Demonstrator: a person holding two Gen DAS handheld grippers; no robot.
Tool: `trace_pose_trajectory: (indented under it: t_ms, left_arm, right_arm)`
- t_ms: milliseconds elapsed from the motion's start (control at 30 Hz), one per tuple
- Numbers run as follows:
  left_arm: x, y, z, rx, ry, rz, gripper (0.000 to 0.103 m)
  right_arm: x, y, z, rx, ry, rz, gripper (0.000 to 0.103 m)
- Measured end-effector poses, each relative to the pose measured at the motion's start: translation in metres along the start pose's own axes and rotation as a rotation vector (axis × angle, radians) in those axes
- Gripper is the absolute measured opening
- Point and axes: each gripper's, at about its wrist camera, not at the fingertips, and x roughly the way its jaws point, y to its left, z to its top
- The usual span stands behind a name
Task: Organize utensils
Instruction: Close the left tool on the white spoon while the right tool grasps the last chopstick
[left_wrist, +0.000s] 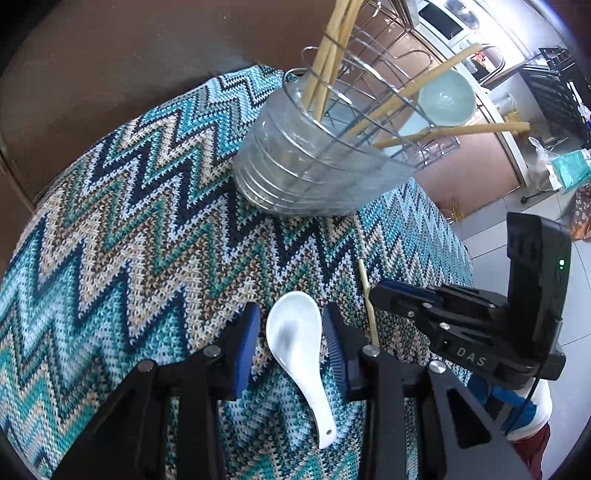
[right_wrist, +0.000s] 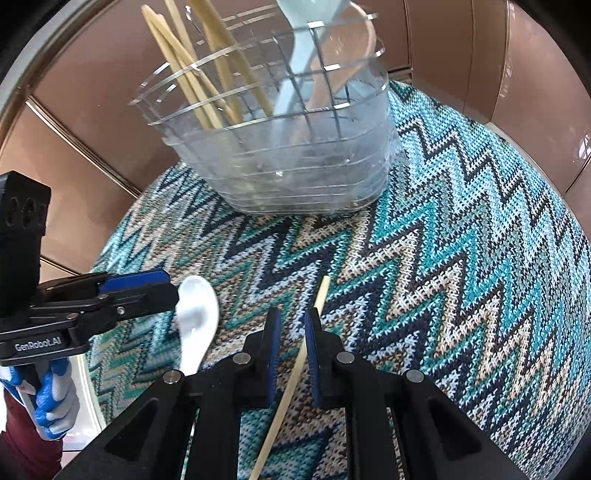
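Note:
A white ceramic spoon (left_wrist: 295, 343) lies on the zigzag cloth, bowl away from me. My left gripper (left_wrist: 291, 325) is open with its fingers on either side of the spoon's bowl, not touching it. A single bamboo chopstick (right_wrist: 299, 365) lies on the cloth to the right of the spoon. My right gripper (right_wrist: 291, 328) is open a little, its fingers on either side of the chopstick. A clear plastic utensil holder (left_wrist: 306, 162) with a wire grid stands further back, holding several chopsticks and a pale green spoon (left_wrist: 447, 98). The spoon (right_wrist: 197, 317) and left gripper (right_wrist: 147, 291) show in the right wrist view.
The zigzag knitted cloth (left_wrist: 129, 229) covers a small round table; its edge drops off at the right onto a tiled floor (left_wrist: 491, 247). A brown wall (right_wrist: 92, 122) stands close behind the holder (right_wrist: 280, 147). Kitchen furniture stands beyond at far right.

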Motion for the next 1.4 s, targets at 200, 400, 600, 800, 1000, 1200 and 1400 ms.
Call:
trace_pose_trajectory:
  t_ms: [200,400,600,800,1000,1200,1400]
  left_arm:
    - [0.010,-0.003,0.005,0.020,0.025,0.005,0.029]
    - [0.026,-0.003,0.007,0.014,0.057,0.006,0.025]
    - [0.042,-0.007,0.003,0.029,0.093,0.027,0.019]
    - [0.052,-0.013,0.003,0.036,0.096,0.052,0.010]
    - [0.049,-0.016,0.004,0.029,0.066,0.069,0.005]
    - [0.037,-0.021,-0.001,0.034,0.018,0.082,0.005]
    - [0.014,-0.031,-0.010,0.068,-0.049,0.105,0.005]
  right_arm:
    - [0.009,-0.008,0.002,0.006,0.030,-0.014,0.013]
    - [0.017,-0.008,0.005,-0.003,0.058,-0.026,0.013]
    - [0.028,-0.005,0.010,-0.010,0.085,-0.030,0.013]
    - [0.029,-0.004,0.014,-0.010,0.093,-0.037,0.012]
    - [0.032,-0.001,0.014,-0.006,0.086,-0.033,0.009]
    - [0.016,0.002,0.005,-0.014,0.056,-0.025,0.007]
    - [-0.012,0.007,-0.009,-0.033,-0.004,-0.013,0.006]
